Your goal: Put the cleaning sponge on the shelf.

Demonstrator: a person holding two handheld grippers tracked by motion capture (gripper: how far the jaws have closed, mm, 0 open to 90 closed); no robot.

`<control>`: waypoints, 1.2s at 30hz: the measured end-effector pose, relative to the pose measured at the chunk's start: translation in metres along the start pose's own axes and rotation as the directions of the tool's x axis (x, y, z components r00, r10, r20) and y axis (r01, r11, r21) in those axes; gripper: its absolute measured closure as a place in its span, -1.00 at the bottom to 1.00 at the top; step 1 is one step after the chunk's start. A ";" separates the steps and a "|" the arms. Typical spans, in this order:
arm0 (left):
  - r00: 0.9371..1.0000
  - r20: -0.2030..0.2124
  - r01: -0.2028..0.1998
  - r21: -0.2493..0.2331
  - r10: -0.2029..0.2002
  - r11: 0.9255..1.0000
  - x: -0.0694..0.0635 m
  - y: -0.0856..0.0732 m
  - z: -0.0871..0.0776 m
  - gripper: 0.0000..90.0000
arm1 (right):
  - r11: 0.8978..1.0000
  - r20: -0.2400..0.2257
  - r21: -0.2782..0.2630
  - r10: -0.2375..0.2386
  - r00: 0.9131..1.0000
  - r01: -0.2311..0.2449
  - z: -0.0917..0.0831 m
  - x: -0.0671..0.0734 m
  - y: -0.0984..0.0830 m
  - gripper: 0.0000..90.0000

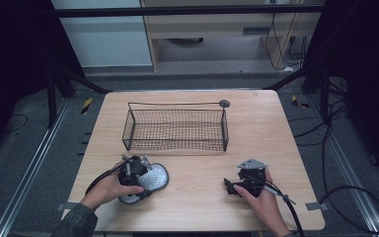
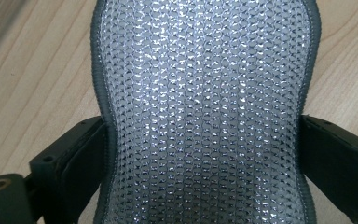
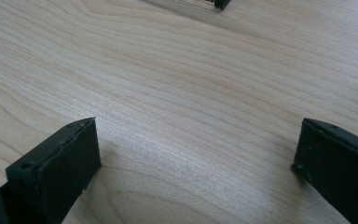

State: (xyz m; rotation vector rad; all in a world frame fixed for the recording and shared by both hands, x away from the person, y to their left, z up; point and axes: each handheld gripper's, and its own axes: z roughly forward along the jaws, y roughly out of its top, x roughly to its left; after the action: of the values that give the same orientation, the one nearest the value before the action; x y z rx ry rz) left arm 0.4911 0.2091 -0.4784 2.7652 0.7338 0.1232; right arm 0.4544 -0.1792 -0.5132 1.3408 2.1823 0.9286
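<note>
Two jaws of my left gripper (image 1: pixel 139 174) pinch the pad's (image 2: pixel 205 107) narrow waist; basket (image 1: pixel 176 129) lies ahead. Right gripper (image 1: pixel 242 183) spread, empty.

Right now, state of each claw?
Left claw: jaws against both sides of the silver mesh pad, gripping it at its narrow waist.
Right claw: open, empty, over bare table.

Lab: framed table (image 1: pixel 192 207), floor cables (image 1: pixel 355 197).

Glittery silver mesh pad (image 2: pixel 205 116), black wire basket (image 1: pixel 176 129), matt wooden table (image 1: pixel 256 123).
</note>
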 end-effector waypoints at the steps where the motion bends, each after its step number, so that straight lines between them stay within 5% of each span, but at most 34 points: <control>1: 1.000 0.001 0.000 0.002 0.000 1.000 0.000 0.000 0.000 -0.89 | 1.000 0.000 0.000 -0.001 1.000 0.001 0.000 0.000 0.000 -0.99; 36: 0.994 -0.101 -0.057 -0.075 0.049 0.996 -0.013 0.008 -0.040 -0.79 | 1.000 -0.003 0.000 -0.004 1.000 0.004 0.000 0.000 0.000 -0.99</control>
State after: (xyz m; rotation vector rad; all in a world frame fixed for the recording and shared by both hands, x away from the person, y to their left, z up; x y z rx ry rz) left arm 0.4775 0.2059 -0.4376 2.7213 0.6648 0.2954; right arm 0.4546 -0.1795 -0.5132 1.3355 2.1860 0.9301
